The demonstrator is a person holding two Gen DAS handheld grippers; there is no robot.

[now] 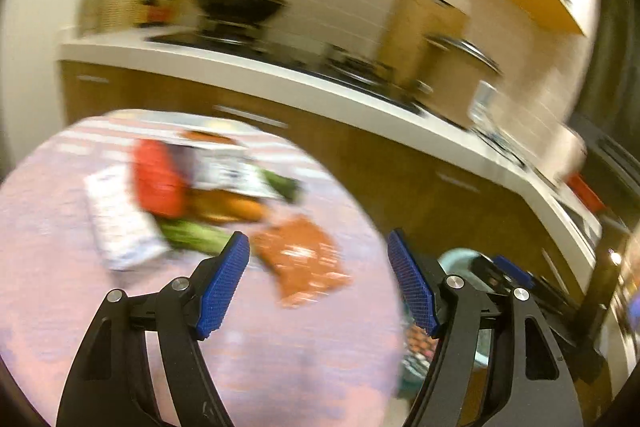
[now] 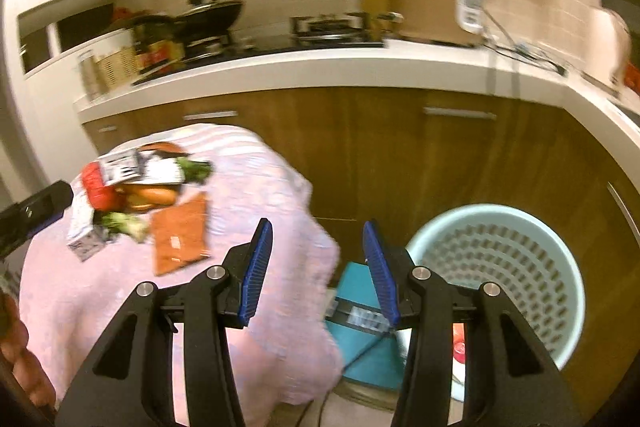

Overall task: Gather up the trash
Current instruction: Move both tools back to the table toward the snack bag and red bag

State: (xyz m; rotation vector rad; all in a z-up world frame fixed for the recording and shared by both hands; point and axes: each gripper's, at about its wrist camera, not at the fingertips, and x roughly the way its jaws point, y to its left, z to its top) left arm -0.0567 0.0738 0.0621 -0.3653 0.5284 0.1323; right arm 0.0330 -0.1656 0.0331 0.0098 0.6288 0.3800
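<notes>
Left wrist: left gripper [image 1: 318,283] spread, nothing between the blue pads; orange wrapper [image 1: 302,259] just ahead on pink cloth [image 1: 120,327], blurred trash pile [image 1: 188,195] farther ahead-left.

Right wrist: right gripper [image 2: 318,269] parted, empty; pale green basket [image 2: 496,283] ahead-right, teal box [image 2: 360,331] below, trash pile [image 2: 136,195] ahead-left.

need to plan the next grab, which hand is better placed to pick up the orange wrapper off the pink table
Left, probably. The left gripper is open with the orange wrapper just beyond its fingertips. The right gripper, also open, faces the table edge and the basket, with the wrapper off to its left.
</notes>
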